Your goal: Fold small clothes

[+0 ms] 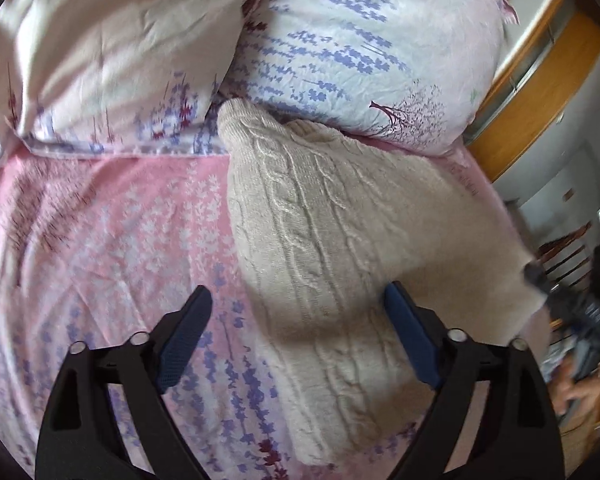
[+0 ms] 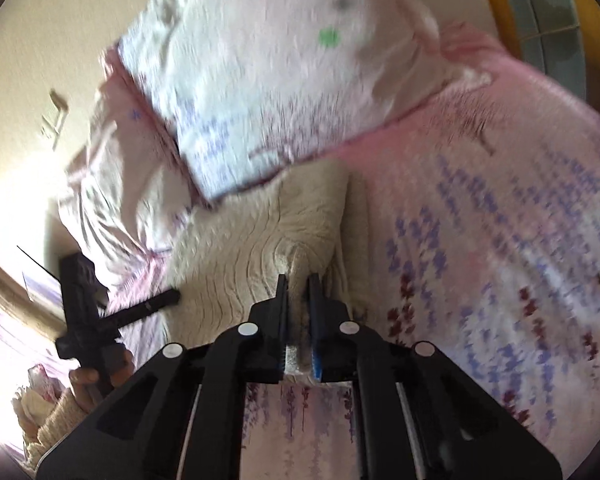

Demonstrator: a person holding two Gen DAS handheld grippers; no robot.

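Up close, the left wrist view showed the left hand-held gripper (image 1: 298, 312) with its two blue pads (image 1: 182, 340) spread wide apart and holding nothing. Under it lay a cream knit sweater (image 1: 340, 216) with cable patterns, on a pink flowery bed sheet (image 1: 112, 232). The sweater's top end touched two pillows (image 1: 348, 40) at the head of the bed. At the right edge, a dark blurry gripper touched the sweater's side.

Next, the right wrist view was blurry. The right hand-held gripper (image 2: 298, 280) had its fingers squeezed together on a fold of the sweater (image 2: 240, 240). The cloth bunched up between them. The left hand-held gripper (image 2: 156, 304) showed at the left, its tip just touching the sweater's edge. A pillow (image 2: 268, 64) lay behind.
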